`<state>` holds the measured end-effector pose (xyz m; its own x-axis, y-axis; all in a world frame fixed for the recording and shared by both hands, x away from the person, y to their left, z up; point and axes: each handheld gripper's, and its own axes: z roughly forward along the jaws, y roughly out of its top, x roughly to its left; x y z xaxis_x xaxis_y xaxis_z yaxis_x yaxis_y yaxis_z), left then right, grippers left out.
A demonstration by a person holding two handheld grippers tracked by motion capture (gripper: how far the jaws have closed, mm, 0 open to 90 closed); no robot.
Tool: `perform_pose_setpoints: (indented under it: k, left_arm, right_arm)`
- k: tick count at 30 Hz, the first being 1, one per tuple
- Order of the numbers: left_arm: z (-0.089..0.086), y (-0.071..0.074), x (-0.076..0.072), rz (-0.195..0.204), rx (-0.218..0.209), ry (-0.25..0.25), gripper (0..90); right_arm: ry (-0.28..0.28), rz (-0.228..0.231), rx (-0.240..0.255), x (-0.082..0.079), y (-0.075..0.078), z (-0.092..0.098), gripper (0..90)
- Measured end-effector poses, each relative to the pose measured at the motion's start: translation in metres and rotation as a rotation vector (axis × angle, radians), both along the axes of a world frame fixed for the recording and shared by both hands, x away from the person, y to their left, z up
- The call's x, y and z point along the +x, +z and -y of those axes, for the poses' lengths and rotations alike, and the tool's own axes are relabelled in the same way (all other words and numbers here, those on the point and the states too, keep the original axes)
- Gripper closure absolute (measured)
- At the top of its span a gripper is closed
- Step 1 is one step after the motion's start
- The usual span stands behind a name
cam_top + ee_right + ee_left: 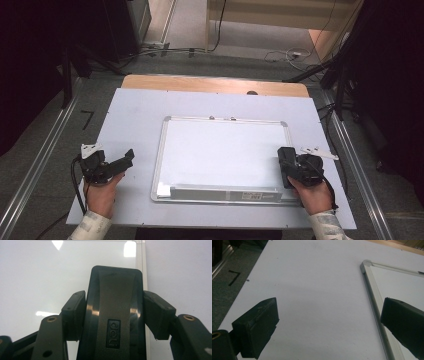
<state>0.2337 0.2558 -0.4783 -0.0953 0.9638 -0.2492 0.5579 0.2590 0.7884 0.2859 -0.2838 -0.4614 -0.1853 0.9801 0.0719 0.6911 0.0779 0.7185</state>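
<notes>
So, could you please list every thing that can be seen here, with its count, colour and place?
whiteboard: one, white with a silver frame, flat on the middle of the sheet, its surface blank.
eraser: one, black, marked "deli", clamped in the right gripper over the whiteboard's right edge.
sheet: one, pale grey, covering most of the table.
table: one, wood, its far edge showing beyond the sheet.
cables: several, dark and white, on the floor beyond the table.
rails: two, metal, along the floor on both sides.
left gripper: one, black, jaws open over the sheet left of the whiteboard.
right gripper: one, black, shut on the eraser.
hands: two, at the near edge, each holding a gripper.
</notes>
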Motion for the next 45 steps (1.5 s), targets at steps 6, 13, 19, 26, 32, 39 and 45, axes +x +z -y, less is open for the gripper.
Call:
perform_pose_setpoints:
  k: [6, 13, 19, 26, 32, 39, 45]
  left_arm:
    - [0.000, 0.000, 0.000, -0.001, -0.001, -0.001, 1.9]
    - [0.000, 0.000, 0.000, 0.000, -0.004, 0.002, 1.9]
    - [0.000, 0.000, -0.001, 0.000, 0.001, -0.001, 1.9]
    - [0.000, 0.000, -0.001, -0.001, 0.000, -0.002, 1.9]
    - [0.000, 0.000, 0.000, -0.001, -0.001, -0.003, 1.9]
    - [0.001, 0.000, 0.000, 0.000, 0.001, -0.004, 1.9]
    - [0.001, 0.000, 0.000, 0.000, 0.003, -0.006, 1.9]
  right_arm:
    - [0.010, -0.006, -0.031, -0.005, -0.003, -0.007, 36.6]
    - [0.008, -0.015, -0.050, -0.009, -0.006, -0.008, 36.5]
    - [-0.002, -0.032, -0.055, -0.010, -0.009, -0.010, 36.3]
    - [-0.020, -0.056, -0.059, -0.009, -0.013, -0.010, 36.2]
    - [-0.025, -0.094, -0.080, -0.007, -0.019, -0.011, 35.8]
    - [-0.021, -0.095, -0.078, -0.007, -0.019, -0.011, 34.8]
    - [-0.005, -0.065, -0.050, -0.008, -0.015, -0.009, 27.1]
